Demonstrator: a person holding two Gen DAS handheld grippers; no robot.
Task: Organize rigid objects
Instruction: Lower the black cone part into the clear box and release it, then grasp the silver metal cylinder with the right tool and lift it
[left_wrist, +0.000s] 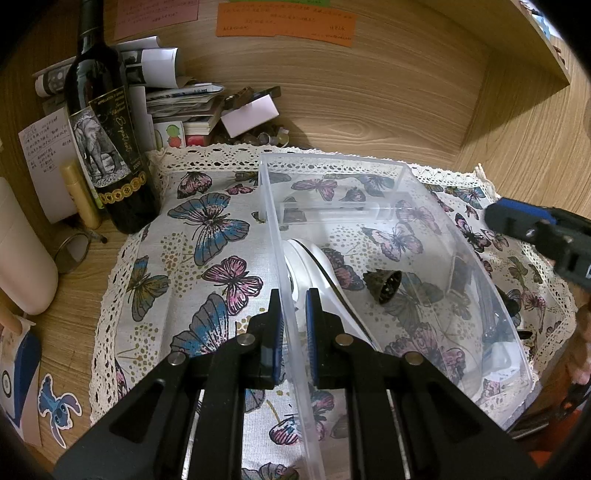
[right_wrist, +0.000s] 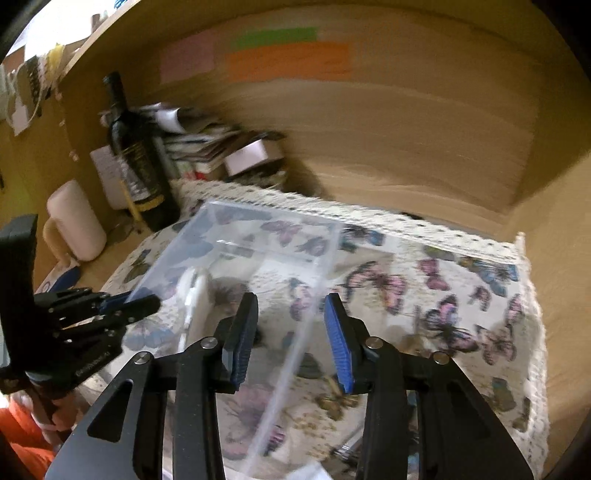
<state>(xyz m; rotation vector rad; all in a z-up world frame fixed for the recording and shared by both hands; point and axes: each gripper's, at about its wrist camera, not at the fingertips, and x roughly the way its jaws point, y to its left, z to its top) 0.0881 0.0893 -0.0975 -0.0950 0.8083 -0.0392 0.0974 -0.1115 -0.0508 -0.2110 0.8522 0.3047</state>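
The left gripper (left_wrist: 293, 332), black with blue pads, was seen angled downward at the lower centre of the left wrist view, its jaws pinched onto the left wall of one clear rectangular plastic box (left_wrist: 280, 236). The box was set on one butterfly-printed cloth with a lace edge (left_wrist: 207, 229), spread over a wooden desk (left_wrist: 369, 96), and filled the middle and right of that view.

Inside the box, three things could be counted: one white rounded plastic object with a dark band (left_wrist: 306, 266) leaning against the left wall, one small dark ribbed cup-shaped piece (left_wrist: 384, 282) at the middle, and dark items at the right wall that were too distorted to be told apart.

The right gripper (right_wrist: 291, 339), also black with blue pads, was seen tilted downward in the lower centre of the blurred right wrist view, its jaws parted astride the box's right wall without pressing on it. It was also seen at the right edge of the left wrist view.

One dark wine bottle with an elephant label (left_wrist: 99, 140) was stood at the upper left, beside one cream mug (right_wrist: 75, 221).
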